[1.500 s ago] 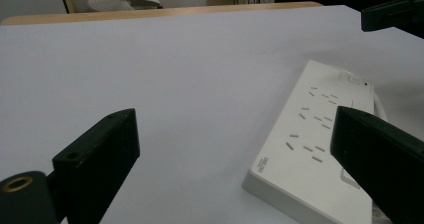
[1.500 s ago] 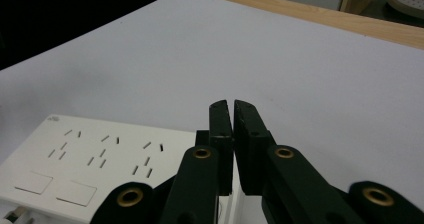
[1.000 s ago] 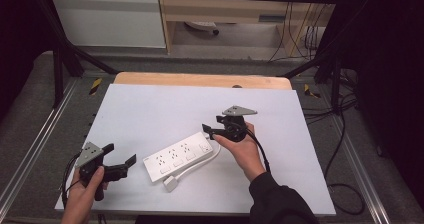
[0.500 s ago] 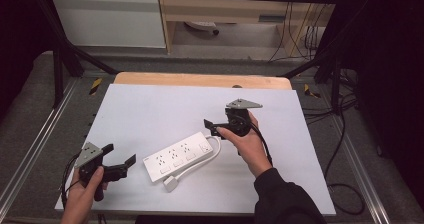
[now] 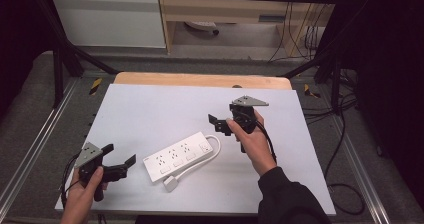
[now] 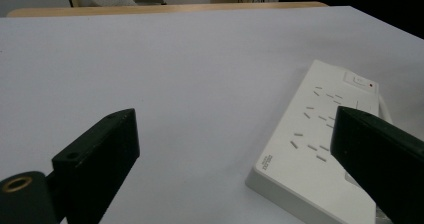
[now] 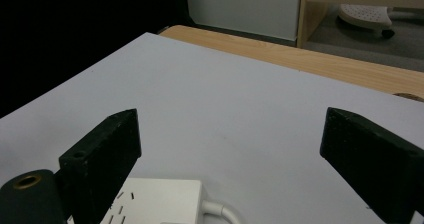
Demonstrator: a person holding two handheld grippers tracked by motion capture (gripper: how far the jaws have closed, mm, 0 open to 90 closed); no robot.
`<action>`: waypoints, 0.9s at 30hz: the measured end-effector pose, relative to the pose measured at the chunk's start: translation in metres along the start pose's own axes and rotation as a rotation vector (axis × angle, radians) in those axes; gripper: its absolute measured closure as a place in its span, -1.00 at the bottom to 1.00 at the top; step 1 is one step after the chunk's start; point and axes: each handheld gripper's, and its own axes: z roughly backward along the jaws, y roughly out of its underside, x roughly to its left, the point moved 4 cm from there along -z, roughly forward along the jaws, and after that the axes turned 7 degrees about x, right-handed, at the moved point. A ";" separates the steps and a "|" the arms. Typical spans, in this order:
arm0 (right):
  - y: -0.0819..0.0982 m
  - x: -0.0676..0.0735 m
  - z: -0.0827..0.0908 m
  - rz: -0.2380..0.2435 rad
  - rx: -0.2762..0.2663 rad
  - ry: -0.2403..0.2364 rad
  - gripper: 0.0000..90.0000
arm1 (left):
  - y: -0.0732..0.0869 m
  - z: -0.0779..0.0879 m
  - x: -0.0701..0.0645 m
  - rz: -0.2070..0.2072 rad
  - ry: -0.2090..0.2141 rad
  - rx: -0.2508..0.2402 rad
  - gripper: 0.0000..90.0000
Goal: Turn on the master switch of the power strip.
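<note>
The white power strip (image 5: 176, 156) is lying flat near the front of the white worktop (image 5: 150, 109), touched by nothing, while the right hand-held gripper (image 5: 219, 123) is being held just above its switch end with jaws just opened wide and empty, and the left hand-held gripper (image 5: 120, 164) is being kept wide open beside its other end.

High overhead view facing forward — two low, close tool views sharing the power strip (image 5: 178, 156).

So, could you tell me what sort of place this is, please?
Probably a lab recording station: a white-topped table inside a black metal frame, loose black cables on grey floor, a white power strip.
</note>
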 end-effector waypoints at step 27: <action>0.005 -0.040 0.051 -0.004 -0.031 0.065 -0.82 | 0.000 0.001 0.002 0.015 -0.012 0.001 -0.87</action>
